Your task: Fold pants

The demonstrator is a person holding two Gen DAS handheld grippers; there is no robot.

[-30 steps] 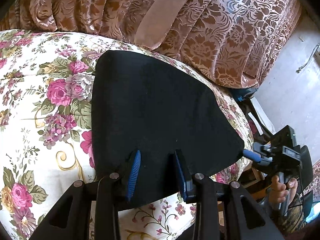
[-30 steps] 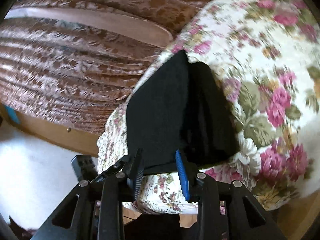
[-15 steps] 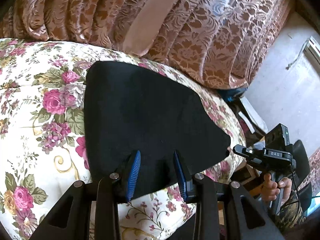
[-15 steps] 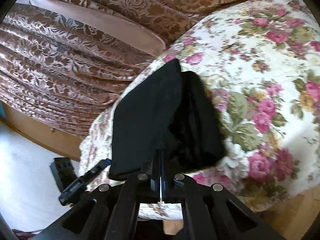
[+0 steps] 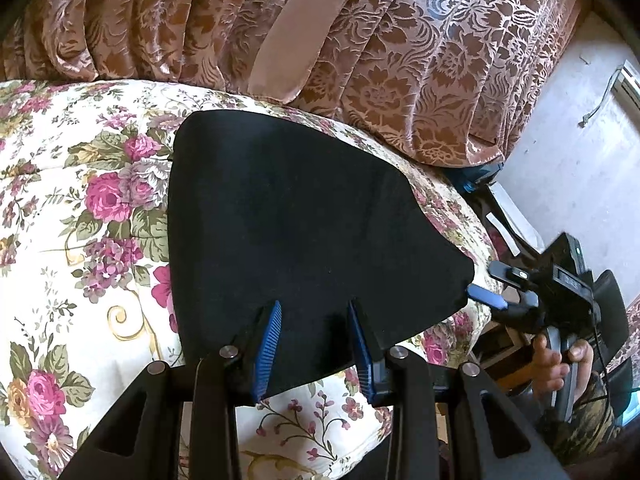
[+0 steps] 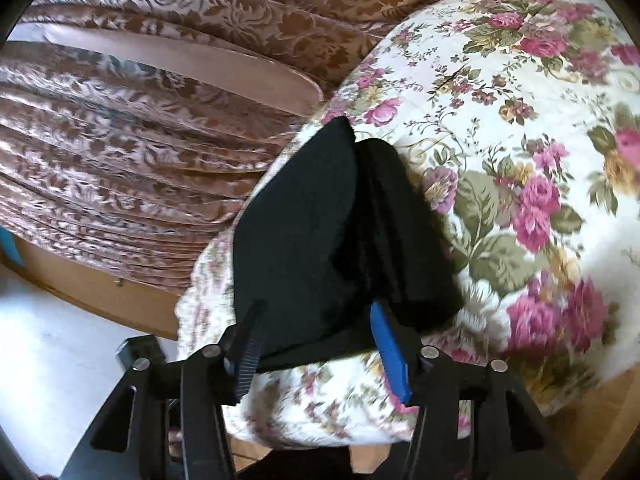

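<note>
The black pants [image 5: 296,220] lie folded into a compact stack on the floral bedcover [image 5: 80,240]. My left gripper [image 5: 314,312] is open, its blue-padded fingertips over the stack's near edge, holding nothing. In the right wrist view the same folded pants [image 6: 320,232] show layered edges on the right side. My right gripper [image 6: 318,308] is open, its jaws spread wide either side of the stack's near corner. The right gripper also shows in the left wrist view [image 5: 486,296], at the stack's right corner, held by a hand.
A brown floral curtain or cover [image 5: 400,60] hangs behind the bed. The bed edge drops to a pale floor [image 5: 580,168] on the right. A wooden bed frame [image 6: 100,292] and white floor [image 6: 48,360] lie left in the right wrist view.
My right gripper was open, shut half a second ago, and has opened wide again at the stack's corner. The left gripper stayed open over the near edge with small shifts.
</note>
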